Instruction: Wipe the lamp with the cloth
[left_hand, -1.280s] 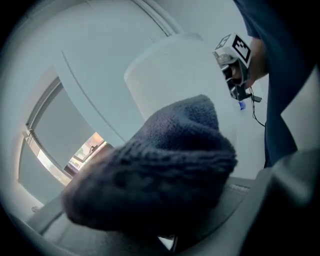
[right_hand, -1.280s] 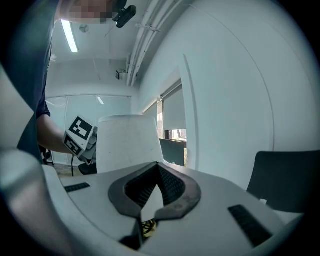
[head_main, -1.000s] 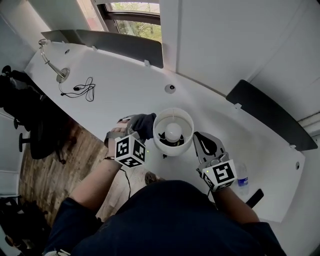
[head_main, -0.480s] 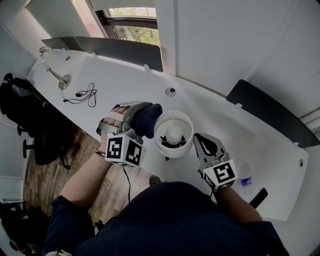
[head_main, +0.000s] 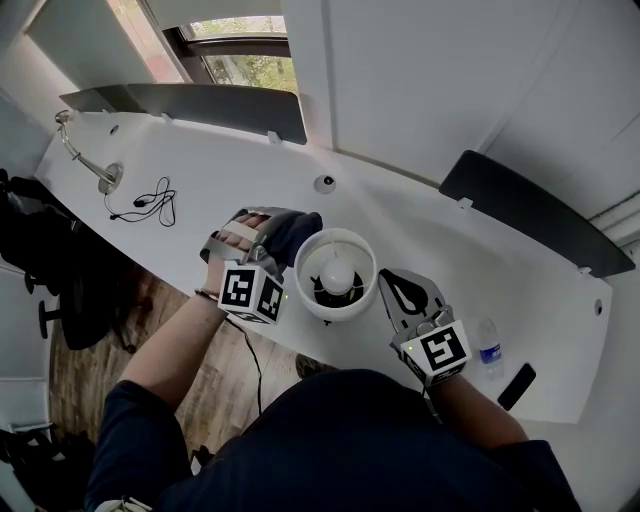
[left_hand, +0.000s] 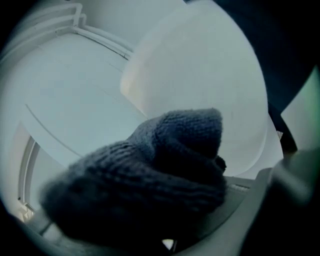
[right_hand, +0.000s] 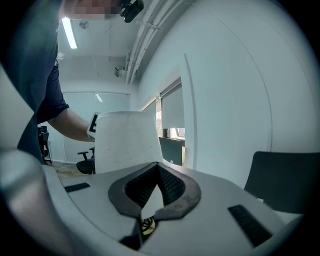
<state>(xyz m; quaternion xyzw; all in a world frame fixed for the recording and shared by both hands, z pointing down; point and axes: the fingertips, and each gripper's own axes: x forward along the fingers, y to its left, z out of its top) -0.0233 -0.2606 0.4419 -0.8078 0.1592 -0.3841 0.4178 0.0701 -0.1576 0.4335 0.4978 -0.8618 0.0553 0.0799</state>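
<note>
A: Where is the lamp?

B: Near the front edge of the white desk, between the two grippers. Its shade is open at the top, and the bulb shows inside.

A: And the cloth?

B: The left gripper is clamped on it. It is a dark knitted wad, pressed against the shade's left outer wall. In the left gripper view the cloth fills the jaws, with the shade close behind.

A: The other one?

B: The right gripper is just beside the shade on the far side. I can't tell whether it touches. Its jaws are together, tips meeting, with nothing between them.

A: How should the wipe go?

B: My judgement is light pressure, following the curve round the wall rather than pushing straight in. The shade looks light and stands close to the edge, so a hard sideways shove could tip the lamp or slide it. The right gripper could steady the opposite side. Turn the wad as it goes so fresh cloth meets the shade, and don't let it snag on the rim or reach the bulb.

A: And the surroundings?

B: The desk is smooth, long and curved. A cable lies far to the left. A bottle and a phone are on the right, near the edge. Dark panels stand along the back, with a window beyond. To the left are a wooden floor and a dark chair.
</note>
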